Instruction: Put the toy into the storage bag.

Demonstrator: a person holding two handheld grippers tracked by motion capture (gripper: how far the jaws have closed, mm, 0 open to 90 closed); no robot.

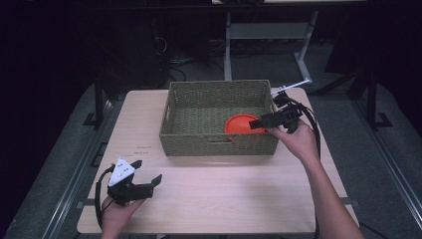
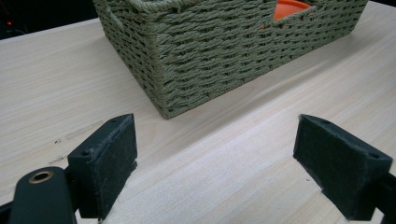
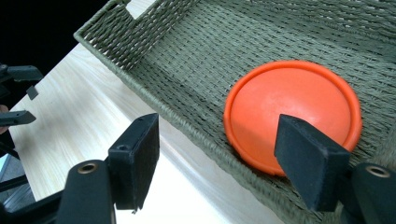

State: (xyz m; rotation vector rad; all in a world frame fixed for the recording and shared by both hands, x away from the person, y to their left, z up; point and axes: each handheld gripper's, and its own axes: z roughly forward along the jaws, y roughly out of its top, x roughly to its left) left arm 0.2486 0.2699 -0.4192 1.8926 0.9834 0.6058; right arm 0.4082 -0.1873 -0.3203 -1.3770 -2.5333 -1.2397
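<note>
An orange round plate [image 1: 239, 122] lies inside the olive woven basket [image 1: 199, 144], near its front right corner. Held over that corner, my right gripper [image 1: 260, 122] is open and holds nothing. In the right gripper view its jaws [image 3: 224, 154] stand wide apart: one is in front of the plate [image 3: 289, 105], the other in front of the basket's rim [image 3: 154, 93] and the table. My left gripper [image 1: 148, 171] rests open and empty at the table's front left. Its own view has the jaws [image 2: 215, 158] facing a basket corner [image 2: 163, 70], with orange [image 2: 289, 8] seen through the handle cutout.
The basket stands in the middle of a light wooden table [image 1: 224, 199]. Bare tabletop lies in front of the basket and to its left. Dark floor, table legs and cables surround the table. My left gripper [image 3: 16, 95] is far off in the right gripper view.
</note>
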